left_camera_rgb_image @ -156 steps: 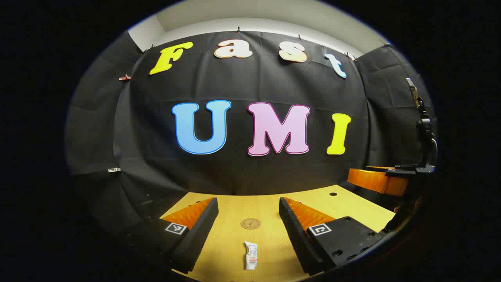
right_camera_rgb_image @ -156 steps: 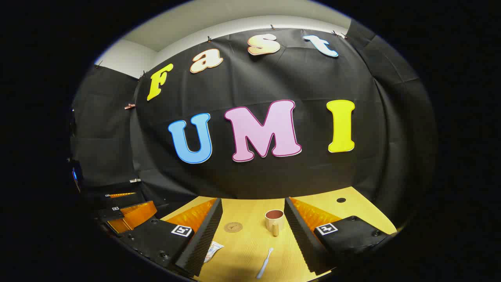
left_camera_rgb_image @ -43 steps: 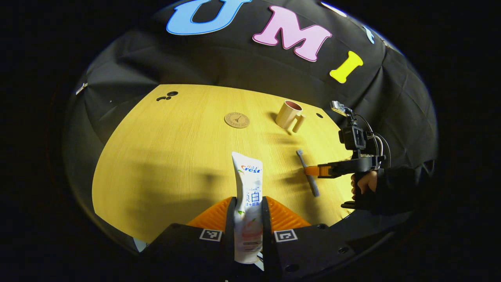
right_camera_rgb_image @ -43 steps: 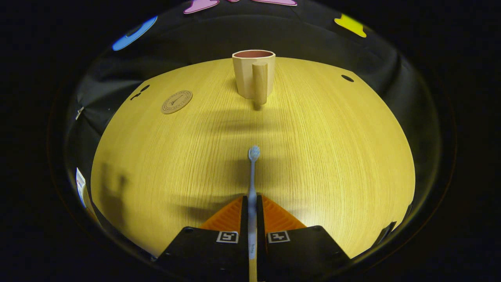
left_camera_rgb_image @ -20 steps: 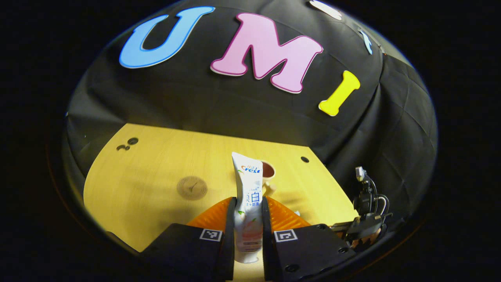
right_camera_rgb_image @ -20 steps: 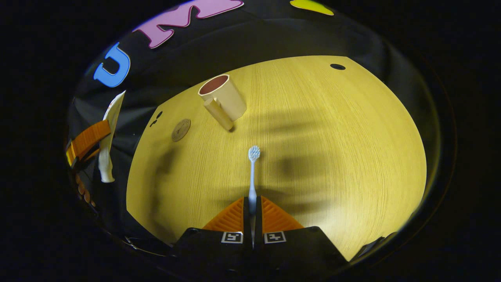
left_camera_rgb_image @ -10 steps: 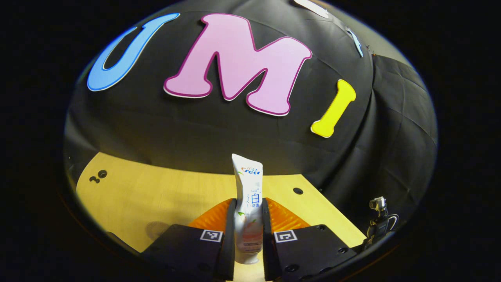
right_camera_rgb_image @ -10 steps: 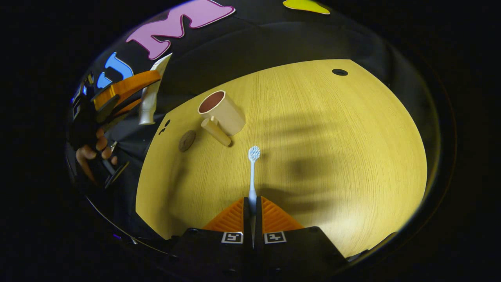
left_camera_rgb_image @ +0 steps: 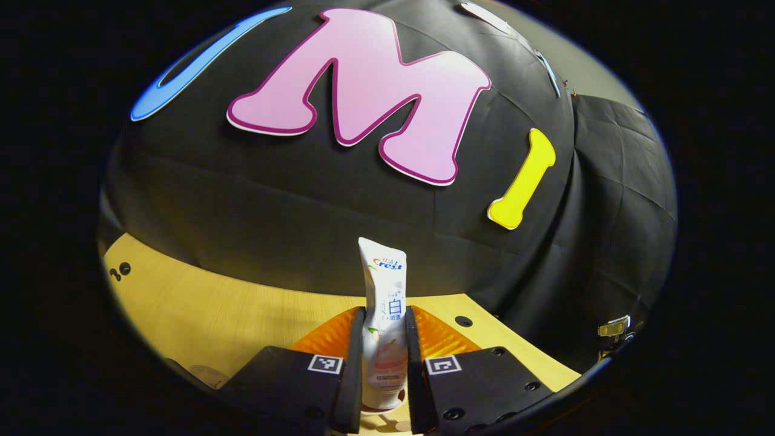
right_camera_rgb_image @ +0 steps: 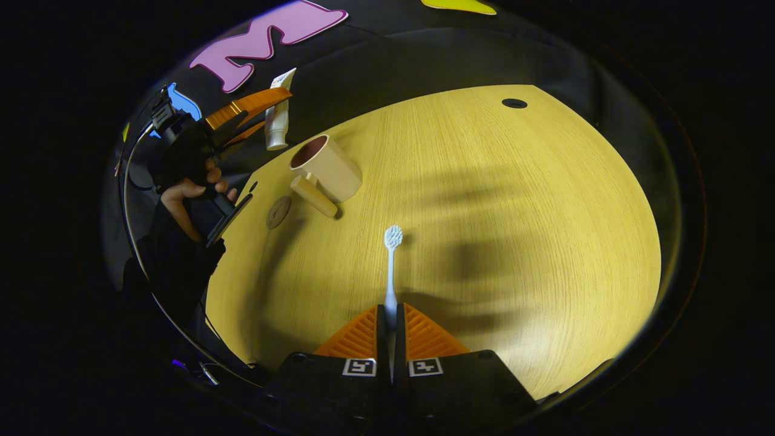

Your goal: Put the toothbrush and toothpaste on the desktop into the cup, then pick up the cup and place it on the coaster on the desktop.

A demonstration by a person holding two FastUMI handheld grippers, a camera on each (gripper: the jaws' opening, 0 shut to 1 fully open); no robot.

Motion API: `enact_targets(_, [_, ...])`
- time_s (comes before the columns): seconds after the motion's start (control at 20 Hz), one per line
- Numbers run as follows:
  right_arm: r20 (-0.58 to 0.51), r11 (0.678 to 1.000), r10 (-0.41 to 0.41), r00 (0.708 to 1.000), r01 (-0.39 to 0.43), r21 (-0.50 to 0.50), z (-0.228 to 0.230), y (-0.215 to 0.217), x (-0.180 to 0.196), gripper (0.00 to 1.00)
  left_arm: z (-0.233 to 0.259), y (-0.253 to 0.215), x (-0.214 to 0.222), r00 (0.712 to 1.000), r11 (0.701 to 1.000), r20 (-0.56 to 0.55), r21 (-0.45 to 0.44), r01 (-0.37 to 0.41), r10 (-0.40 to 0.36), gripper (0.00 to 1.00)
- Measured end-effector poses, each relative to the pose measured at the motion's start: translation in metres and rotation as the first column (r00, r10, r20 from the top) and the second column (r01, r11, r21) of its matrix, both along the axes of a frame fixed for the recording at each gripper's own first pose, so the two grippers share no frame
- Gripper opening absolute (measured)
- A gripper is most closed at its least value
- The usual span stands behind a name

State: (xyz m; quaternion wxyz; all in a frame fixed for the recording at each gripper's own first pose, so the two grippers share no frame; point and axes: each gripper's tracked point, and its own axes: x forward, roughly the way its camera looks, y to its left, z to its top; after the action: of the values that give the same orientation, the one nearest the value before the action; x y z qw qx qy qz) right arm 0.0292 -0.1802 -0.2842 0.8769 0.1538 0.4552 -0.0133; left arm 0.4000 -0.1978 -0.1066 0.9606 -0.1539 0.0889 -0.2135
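Left gripper view looks along the left tool (left_camera_rgb_image: 385, 339), whose two fingers are pressed against the sides of the toothpaste (left_camera_rgb_image: 384, 315). The tube stands upright between them, its flat crimped end up and its cap end down, lifted off the bench (left_camera_rgb_image: 200, 309) with the black cloth wall behind it. A small dark hole (left_camera_rgb_image: 463, 321) sits in the bench top near its far edge, and two more small holes (left_camera_rgb_image: 119, 270) lie toward the far left corner.

Right gripper view shows the right tool (right_camera_rgb_image: 390, 324) pinching the toothbrush (right_camera_rgb_image: 391, 266) by its handle; the pale blue shaft runs straight forward and the bristled head points toward the far edge, held over the middle of the bench (right_camera_rgb_image: 514, 212). The cup (right_camera_rgb_image: 327, 166) stands toward the far left corner, its handle turned toward the near side. The round coaster (right_camera_rgb_image: 278, 212) lies just beside it, closer to the left edge and apart from it. In that same view the left tool (right_camera_rgb_image: 254, 109) hangs above the cup's open mouth with the toothpaste (right_camera_rgb_image: 277, 115) cap-down just over the rim, and a hand (right_camera_rgb_image: 194, 188) in a dark sleeve grips its handle.
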Motion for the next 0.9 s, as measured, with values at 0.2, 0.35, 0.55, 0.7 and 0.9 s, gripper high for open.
enact_targets(0.2, [0.008, 0.999, -0.027, 1.000, 0.027, 0.027, 0.002, -0.002, -0.003, 0.05, -0.024, -0.002, 0.005, 1.000, 1.000, -0.005, 0.026, -0.008, 0.009, 0.35])
enact_targets(0.35, [0.017, 0.999, -0.032, 0.999, 0.032, 0.020, 0.003, -0.003, -0.003, 0.05, -0.044, -0.007, 0.002, 1.000, 0.998, -0.010, 0.067, 0.000, 0.001, 0.37])
enact_targets(0.55, [0.025, 0.999, -0.041, 0.999, 0.040, 0.014, 0.006, -0.005, 0.000, 0.05, -0.065, 0.000, -0.002, 0.998, 0.998, -0.060, 0.061, -0.016, 0.020, 0.38])
enact_targets(0.7, [0.027, 0.999, -0.042, 0.999, 0.042, 0.004, 0.006, -0.004, 0.001, 0.05, -0.071, 0.008, -0.007, 0.998, 0.997, -0.058, 0.078, -0.030, 0.035, 0.41])
enact_targets(0.9, [0.038, 0.999, -0.042, 0.998, 0.042, 0.005, 0.005, -0.001, -0.001, 0.05, -0.056, 0.013, -0.017, 0.998, 0.993, -0.026, 0.107, -0.049, 0.052, 0.52])
